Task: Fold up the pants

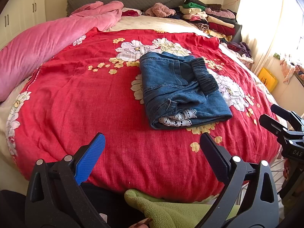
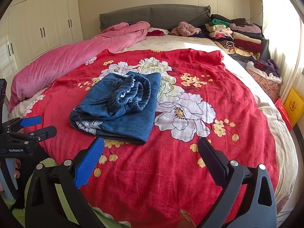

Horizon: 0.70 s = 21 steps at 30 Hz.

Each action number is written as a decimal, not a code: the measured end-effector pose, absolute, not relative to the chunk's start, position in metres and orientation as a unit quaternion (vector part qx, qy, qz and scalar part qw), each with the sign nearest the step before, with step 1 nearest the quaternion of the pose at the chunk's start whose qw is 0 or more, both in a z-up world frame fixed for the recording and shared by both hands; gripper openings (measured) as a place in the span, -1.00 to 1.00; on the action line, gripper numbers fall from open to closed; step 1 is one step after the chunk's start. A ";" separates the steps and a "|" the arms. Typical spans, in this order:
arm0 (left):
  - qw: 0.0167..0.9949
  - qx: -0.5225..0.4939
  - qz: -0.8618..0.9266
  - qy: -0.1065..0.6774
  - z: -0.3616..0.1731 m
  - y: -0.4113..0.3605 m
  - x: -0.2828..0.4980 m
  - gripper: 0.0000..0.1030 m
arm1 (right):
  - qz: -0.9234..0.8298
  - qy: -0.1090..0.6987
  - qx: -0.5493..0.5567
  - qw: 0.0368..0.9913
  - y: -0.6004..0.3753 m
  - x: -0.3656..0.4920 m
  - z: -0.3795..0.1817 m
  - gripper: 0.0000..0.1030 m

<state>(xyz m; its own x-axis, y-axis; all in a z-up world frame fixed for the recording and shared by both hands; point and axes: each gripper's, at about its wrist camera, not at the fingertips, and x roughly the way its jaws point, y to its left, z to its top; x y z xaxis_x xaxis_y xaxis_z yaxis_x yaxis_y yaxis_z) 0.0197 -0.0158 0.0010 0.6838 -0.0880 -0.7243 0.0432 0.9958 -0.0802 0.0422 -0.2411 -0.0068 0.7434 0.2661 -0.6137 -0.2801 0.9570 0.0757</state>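
Blue denim pants [image 1: 180,91] [image 2: 121,108] lie folded into a compact bundle on the red floral bedspread [image 1: 85,95] [image 2: 171,171]. White lace trim shows at the near end and the dark elastic waistband lies on top. My left gripper [image 1: 152,140] is open, held above the bedspread short of the bundle, with nothing between its fingers. My right gripper [image 2: 151,144] is open too, near the bundle's front corner and apart from it. Each gripper shows at the edge of the other's view: the right gripper [image 1: 269,117] and the left gripper [image 2: 43,125].
A pink duvet [image 1: 47,43] [image 2: 66,60] runs along the left side of the bed. Stacks of folded clothes [image 1: 209,17] [image 2: 237,34] sit at the far right by the grey headboard [image 2: 152,15]. A green fleece sleeve [image 1: 171,209] is below my left gripper. White wardrobes [image 2: 38,28] stand at left.
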 end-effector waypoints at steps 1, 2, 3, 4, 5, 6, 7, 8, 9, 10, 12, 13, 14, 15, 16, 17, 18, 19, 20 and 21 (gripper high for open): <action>0.917 -0.028 -0.036 0.396 0.001 -0.015 0.020 0.81 | 0.145 0.326 -0.011 0.934 -0.241 0.042 -0.007 0.91; 0.917 -0.029 -0.035 0.396 0.001 -0.015 0.019 0.81 | 0.145 0.326 -0.011 0.934 -0.242 0.042 -0.007 0.91; 0.917 -0.029 -0.036 0.396 0.001 -0.016 0.020 0.81 | 0.145 0.326 -0.011 0.934 -0.242 0.043 -0.007 0.91; 0.917 -0.029 -0.035 0.396 0.001 -0.016 0.020 0.81 | 0.143 0.327 -0.010 0.934 -0.242 0.042 -0.007 0.91; 0.917 -0.028 -0.033 0.397 0.001 -0.016 0.020 0.81 | 0.142 0.327 -0.010 0.934 -0.242 0.043 -0.007 0.91; 0.916 -0.027 -0.032 0.398 0.001 -0.016 0.020 0.81 | 0.142 0.327 -0.011 0.934 -0.243 0.043 -0.007 0.91; 0.916 -0.027 -0.032 0.398 0.001 -0.015 0.020 0.81 | 0.142 0.327 -0.011 0.934 -0.243 0.043 -0.007 0.91; 0.916 -0.026 -0.032 0.399 0.000 -0.015 0.020 0.81 | 0.141 0.328 -0.011 0.934 -0.243 0.043 -0.008 0.91; 0.916 -0.026 -0.033 0.399 0.000 -0.015 0.020 0.81 | 0.141 0.328 -0.011 0.934 -0.244 0.043 -0.008 0.91; 0.916 -0.027 -0.034 0.399 -0.001 -0.015 0.020 0.81 | 0.140 0.328 -0.011 0.934 -0.244 0.043 -0.008 0.91; 0.915 -0.027 -0.032 0.402 -0.001 -0.014 0.022 0.81 | 0.137 0.328 -0.012 0.935 -0.246 0.044 -0.008 0.91; 0.915 -0.025 -0.027 0.402 0.000 -0.011 0.022 0.81 | 0.136 0.329 -0.010 0.935 -0.247 0.044 -0.009 0.91; 0.915 -0.024 -0.025 0.401 0.001 -0.011 0.023 0.81 | 0.136 0.330 -0.007 0.934 -0.250 0.045 -0.009 0.91; 0.915 -0.025 -0.021 0.401 0.001 -0.008 0.024 0.81 | 0.134 0.332 -0.005 0.934 -0.251 0.046 -0.011 0.91; 0.915 -0.030 -0.013 0.403 0.001 -0.002 0.025 0.81 | 0.130 0.333 -0.004 0.934 -0.254 0.047 -0.012 0.91; 0.914 -0.034 -0.005 0.405 0.001 0.002 0.027 0.81 | 0.124 0.335 -0.001 0.934 -0.259 0.048 -0.015 0.91; 0.913 -0.039 0.001 0.406 0.000 0.006 0.030 0.81 | 0.119 0.338 0.002 0.934 -0.263 0.050 -0.017 0.91; 0.911 -0.045 0.013 0.409 -0.001 0.014 0.033 0.81 | 0.114 0.340 0.005 0.933 -0.269 0.052 -0.019 0.91; 0.910 -0.048 0.025 0.410 -0.002 0.020 0.035 0.81 | 0.106 0.342 0.007 0.934 -0.275 0.055 -0.021 0.91; 0.910 -0.050 0.037 0.410 -0.002 0.029 0.037 0.81 | 0.094 0.342 0.011 0.935 -0.285 0.059 -0.023 0.91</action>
